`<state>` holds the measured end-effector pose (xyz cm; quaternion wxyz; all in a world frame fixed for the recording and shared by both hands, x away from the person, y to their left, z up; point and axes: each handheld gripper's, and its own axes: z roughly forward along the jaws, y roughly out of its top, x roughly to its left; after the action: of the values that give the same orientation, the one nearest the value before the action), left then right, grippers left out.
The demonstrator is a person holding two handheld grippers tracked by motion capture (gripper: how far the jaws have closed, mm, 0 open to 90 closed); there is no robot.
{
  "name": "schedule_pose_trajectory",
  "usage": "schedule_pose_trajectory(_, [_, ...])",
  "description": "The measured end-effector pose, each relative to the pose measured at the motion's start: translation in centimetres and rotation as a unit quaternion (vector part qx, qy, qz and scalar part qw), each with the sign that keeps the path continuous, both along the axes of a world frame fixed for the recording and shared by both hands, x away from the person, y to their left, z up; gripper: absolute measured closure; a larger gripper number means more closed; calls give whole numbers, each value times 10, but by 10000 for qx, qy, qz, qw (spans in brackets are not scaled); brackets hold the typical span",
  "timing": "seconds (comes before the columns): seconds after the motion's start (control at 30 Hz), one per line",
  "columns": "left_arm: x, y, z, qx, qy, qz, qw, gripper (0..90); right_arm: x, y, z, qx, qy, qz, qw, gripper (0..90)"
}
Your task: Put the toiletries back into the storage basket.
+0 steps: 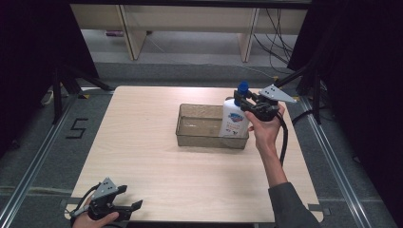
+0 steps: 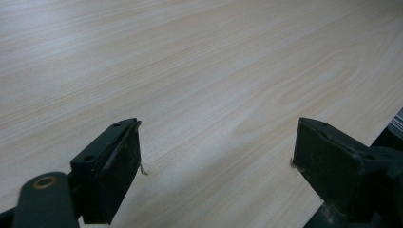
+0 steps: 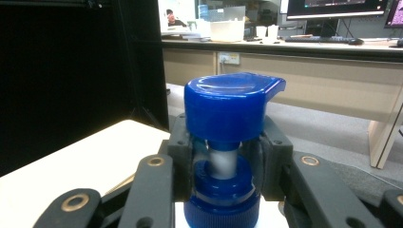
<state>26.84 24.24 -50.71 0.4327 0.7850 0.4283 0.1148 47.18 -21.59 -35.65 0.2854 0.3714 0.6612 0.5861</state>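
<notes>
Pale wood-grain desk (image 2: 204, 71) from edge to edge, grain streaks running from 8 o'clock toward 2 o'clock, with an oval knot pattern at about 3 o'clock. Left claw (image 2: 216, 159) low in the frame, jaws wide apart over bare wood, nothing between them: one black jaw at 7 o'clock, with a brass-coloured rivet at its base, the other at 4 o'clock. Desk edge at the lower right corner, a dark strip beyond it.

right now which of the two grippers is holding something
The right gripper, shut on the pump bottle's neck above the bin; the left gripper sits open over bare table.
</notes>
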Motion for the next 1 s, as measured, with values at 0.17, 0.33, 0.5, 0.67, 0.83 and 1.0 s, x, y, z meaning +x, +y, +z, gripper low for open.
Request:
schedule_pose_trajectory(0.17, [0,0,0,37,-24,-39,10000,155,-4,3,0,-51,-36,-4,10000,652])
schedule_pose_trajectory(0.33, [0,0,-1,-9,-15,1,10000,155,-5,2,-1,-48,-108,16,9999,649])
schedule_pose_trajectory(0.5, [0,0,-1,-25,-23,1,10000,155,-6,3,-1,-22,-48,0,10000,618])
schedule_pose_trajectory(0.67, [0,1,0,59,-4,-41,10000,155,-9,2,1,-46,5,8,10000,618])
schedule_pose_trajectory(0.83, [0,1,0,50,-11,-41,10000,155,-8,2,1,-59,-35,38,10000,618])
schedule_pose_trajectory(1.0, [0,0,1,84,19,-40,10000,155,-9,2,1,-47,7,23,10000,618])
